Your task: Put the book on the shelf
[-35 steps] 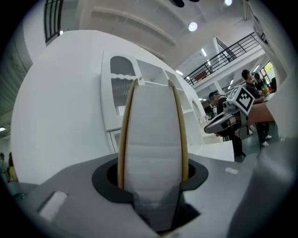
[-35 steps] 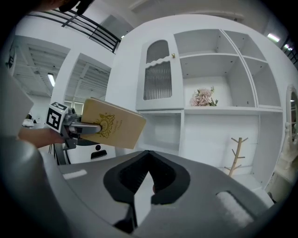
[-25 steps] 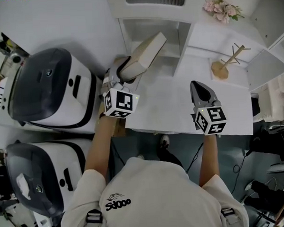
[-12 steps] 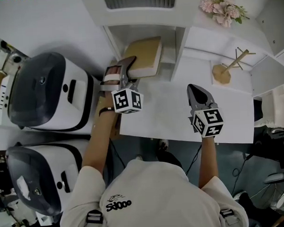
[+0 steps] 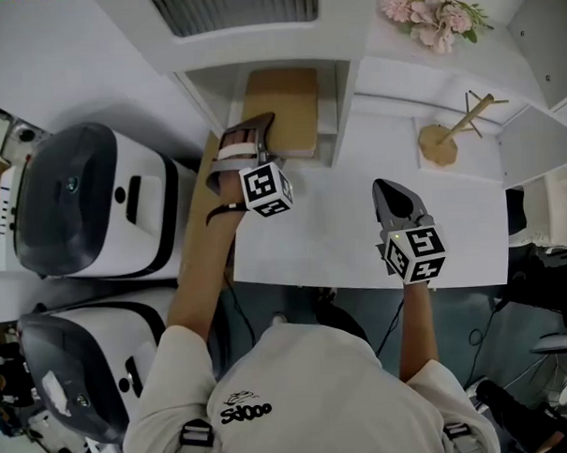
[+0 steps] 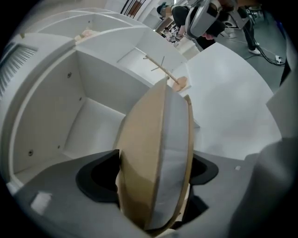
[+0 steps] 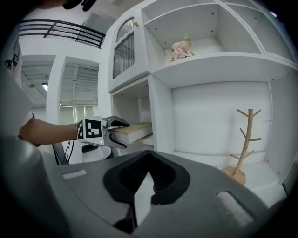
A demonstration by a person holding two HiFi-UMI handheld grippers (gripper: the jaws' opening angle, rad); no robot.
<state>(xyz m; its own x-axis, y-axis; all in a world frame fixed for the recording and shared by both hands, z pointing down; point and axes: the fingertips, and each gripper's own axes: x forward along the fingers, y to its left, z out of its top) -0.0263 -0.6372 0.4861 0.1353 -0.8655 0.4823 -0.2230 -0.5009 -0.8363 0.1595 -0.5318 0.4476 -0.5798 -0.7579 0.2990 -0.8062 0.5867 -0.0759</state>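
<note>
Tan book [image 5: 280, 108] in shelf compartment [image 5: 205, 91], left claw [image 5: 258, 128] just opening round it

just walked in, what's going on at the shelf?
A person with a gripper in each hand is shelving a book. The left gripper has the tan book lying flat in the shelf's left compartment. Its jaws have just been opening, and the book sits between them, not clamped. The right gripper hangs shut and empty over the white table, taking no part.
</note>
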